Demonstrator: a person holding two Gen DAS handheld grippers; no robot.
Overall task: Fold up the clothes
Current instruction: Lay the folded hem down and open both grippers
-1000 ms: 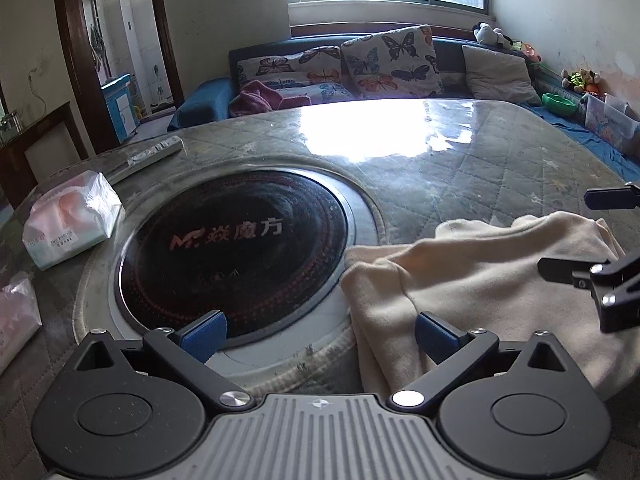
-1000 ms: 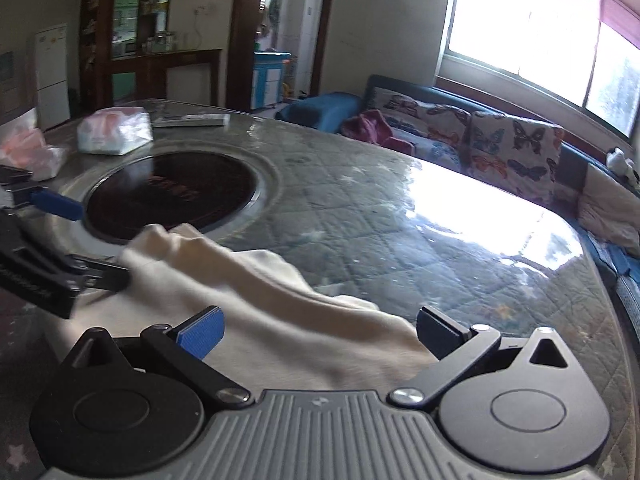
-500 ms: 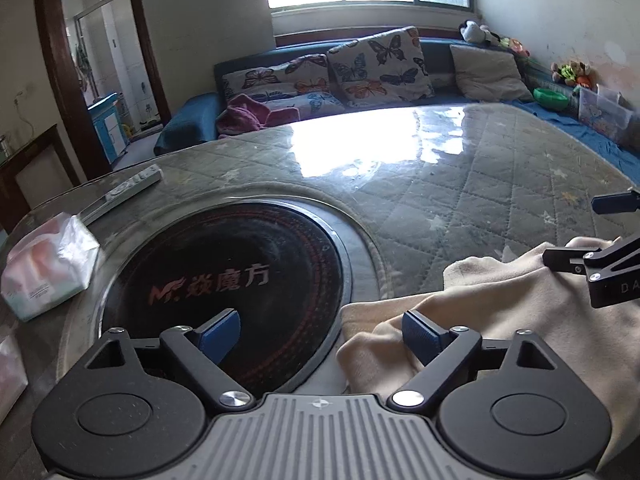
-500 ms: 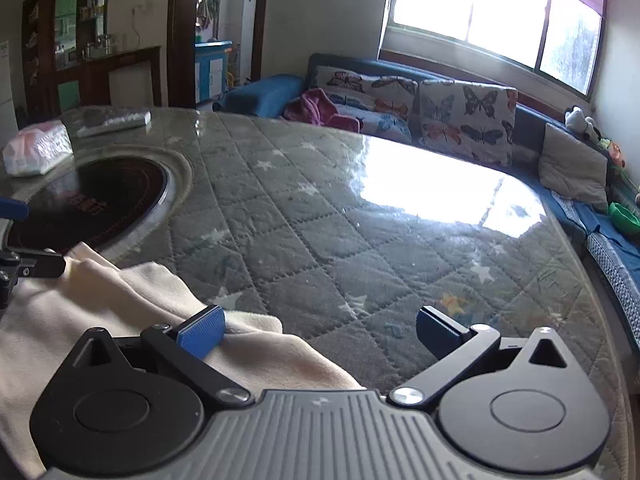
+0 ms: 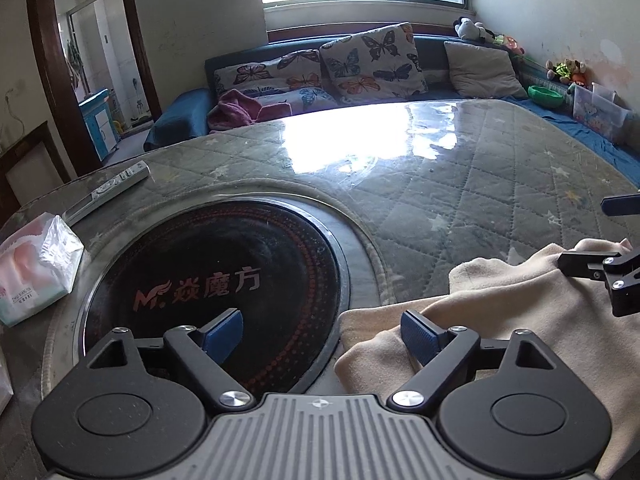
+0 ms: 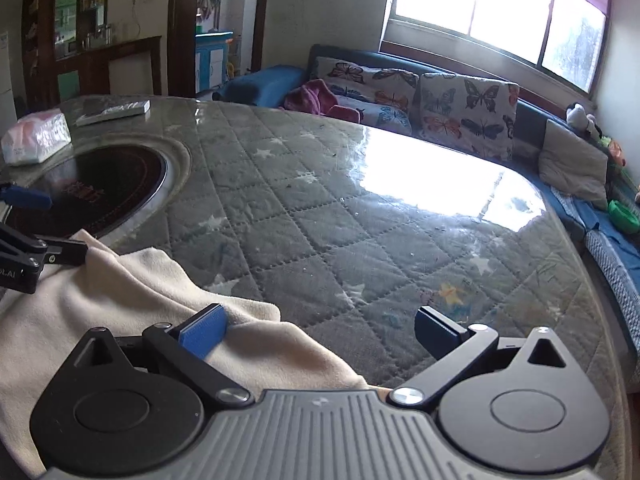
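Both the left gripper and the right gripper hang wide-jawed, holding nothing, over the rumpled cream fleece garment at opposite edges, apparently so each can take a side.

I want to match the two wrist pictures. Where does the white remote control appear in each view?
Left wrist: the remote control lies at the left, beyond the tissue pack.
Right wrist: it lies at the upper left, right of the same pack.
Shared landmark: the round black cooktop.
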